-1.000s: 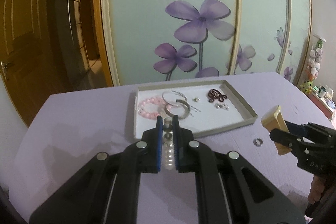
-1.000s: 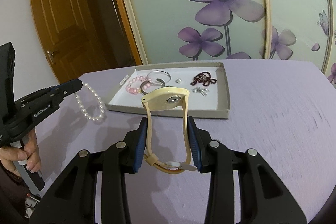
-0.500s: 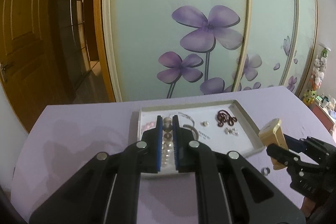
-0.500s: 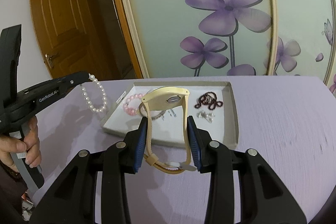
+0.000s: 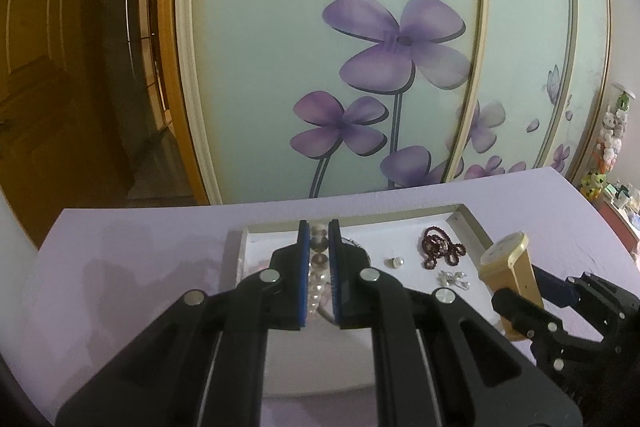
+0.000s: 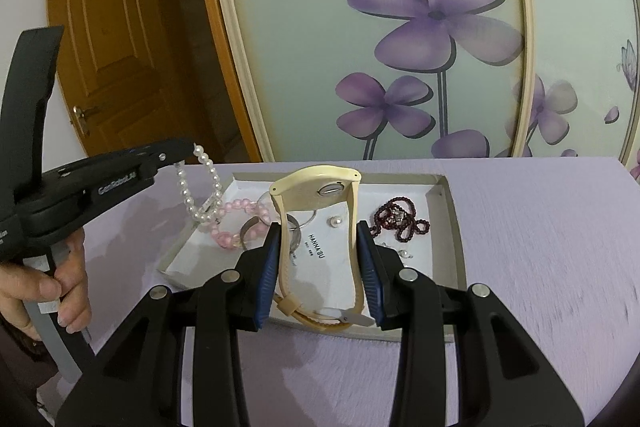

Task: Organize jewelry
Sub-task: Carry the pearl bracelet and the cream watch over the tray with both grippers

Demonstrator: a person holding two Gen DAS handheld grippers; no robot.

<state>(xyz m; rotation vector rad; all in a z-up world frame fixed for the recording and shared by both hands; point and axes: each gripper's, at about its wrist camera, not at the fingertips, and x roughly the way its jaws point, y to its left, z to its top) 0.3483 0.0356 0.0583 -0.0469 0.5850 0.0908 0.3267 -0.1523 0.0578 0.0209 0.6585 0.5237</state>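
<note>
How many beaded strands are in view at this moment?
3. The white pearl strand hangs from the left gripper, the pink bead bracelet lies at the tray's left end, and the dark red bead strand lies at its right. Others may be hidden.

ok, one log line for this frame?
left gripper: shut on pearl bracelet | right gripper: shut on watch | both over tray

Both wrist views look forward, close above the shared tray (image 5: 472,223).
</note>
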